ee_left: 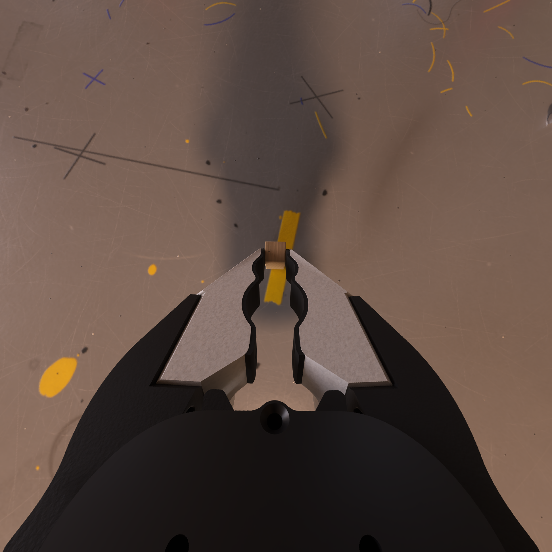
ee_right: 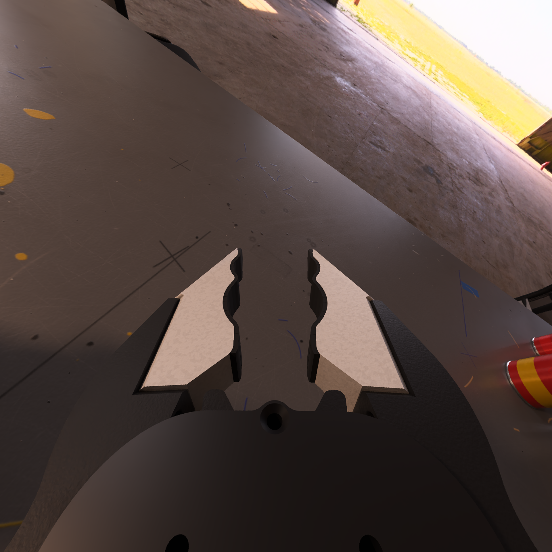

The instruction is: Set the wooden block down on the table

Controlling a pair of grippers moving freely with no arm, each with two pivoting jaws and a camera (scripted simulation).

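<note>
Holding the wooden block [ee_left: 275,255] at the very tips of my left gripper [ee_left: 275,257], jaws drawn narrow and pinching it from both sides. The block sits square between the tips, only its top and near face showing. Camera looks steeply down onto the table [ee_left: 119,227], a scuffed brown surface with pen marks and yellow paint spots. A yellow tape strip [ee_left: 282,260] runs under the block's line; a broad dark shadow falls ahead of the tips.

Step in hand, as I read it: the carry or descent. Block not yet released. I cannot tell from this view whether its underside already touches the table or hangs just above it; the tips hide the contact line.

Right gripper [ee_right: 274,257] idle, jaws standing wide apart with nothing between them, hovering over a bare stretch of table near the far edge. Two red-and-yellow striped cans [ee_right: 531,382] lie at its right margin, well away from the block work. Concrete floor [ee_right: 358,104] beyond the table edge.

Next move, my judgement: lower the left straight down until the block seats flat, then part the jaws evenly so neither tip drags or tips it, and lift clear vertically. Risk: opening while still above the surface, letting so small a block bounce or roll.
</note>
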